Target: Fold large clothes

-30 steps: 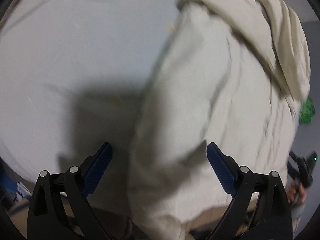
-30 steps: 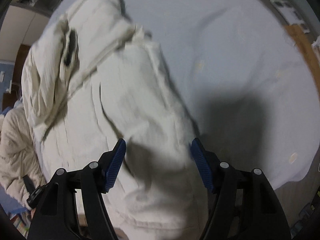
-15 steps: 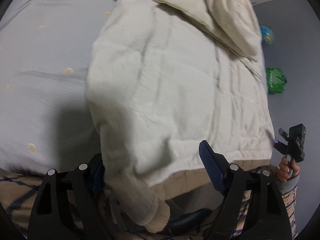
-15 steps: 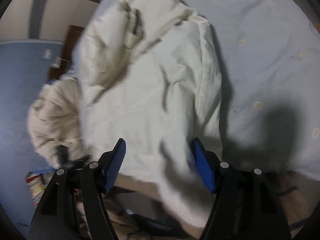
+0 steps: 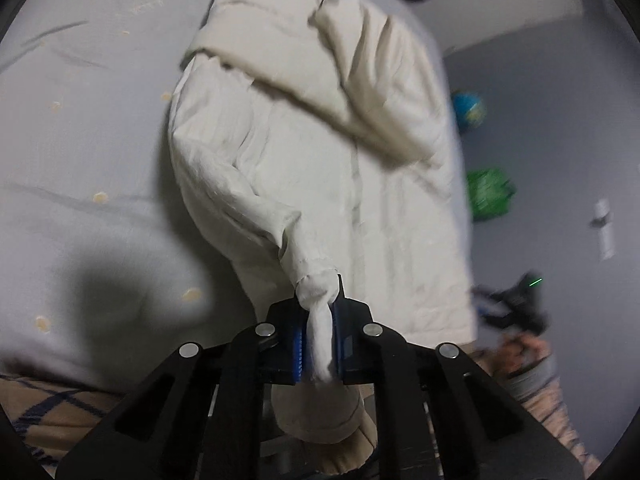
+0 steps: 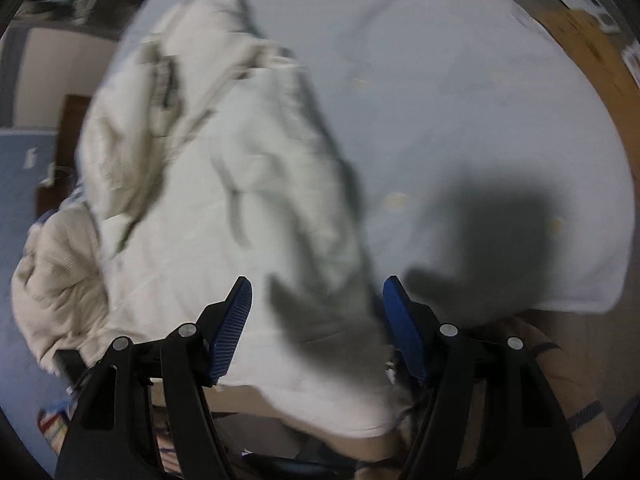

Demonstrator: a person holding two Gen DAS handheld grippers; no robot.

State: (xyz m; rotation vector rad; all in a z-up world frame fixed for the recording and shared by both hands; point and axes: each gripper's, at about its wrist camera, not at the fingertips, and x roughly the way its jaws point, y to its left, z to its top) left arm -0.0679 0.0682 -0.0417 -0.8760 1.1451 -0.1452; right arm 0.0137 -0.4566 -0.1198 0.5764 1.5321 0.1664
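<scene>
Left wrist view, nearest item: left gripper (image 5: 318, 344), black frame with blue pads, pressed together on a bunched twist of cream fabric that pokes out between the fingers. That twist belongs to the cream jacket (image 5: 320, 152), which stretches away from the pinch point, spread across the pale grey bedsheet (image 5: 88, 128). A cuffed end of the same fabric hangs below the gripper. The jacket's far end is heaped in thick folds. The sheet carries small yellowish dots and a dark shadow beside the near edge of the jacket.

Beyond the bed's edge, to the right in this view: a green bag (image 5: 490, 194) and a blue ball (image 5: 468, 108) on the floor, both blurred. The other handheld tool shows at the right rim, blurred.

Right wrist view, nearest item: right gripper (image 6: 316, 328), fingers spread wide apart, nothing between them, held above the near hem of the jacket (image 6: 240, 208). Its shadow falls on the fabric and on the bedsheet (image 6: 460, 100). A second cream garment (image 6: 56, 280), ribbed in texture, lies bundled at the left, just beside the jacket. Brown floor (image 6: 592, 56) shows past the far right edge of the bed.
</scene>
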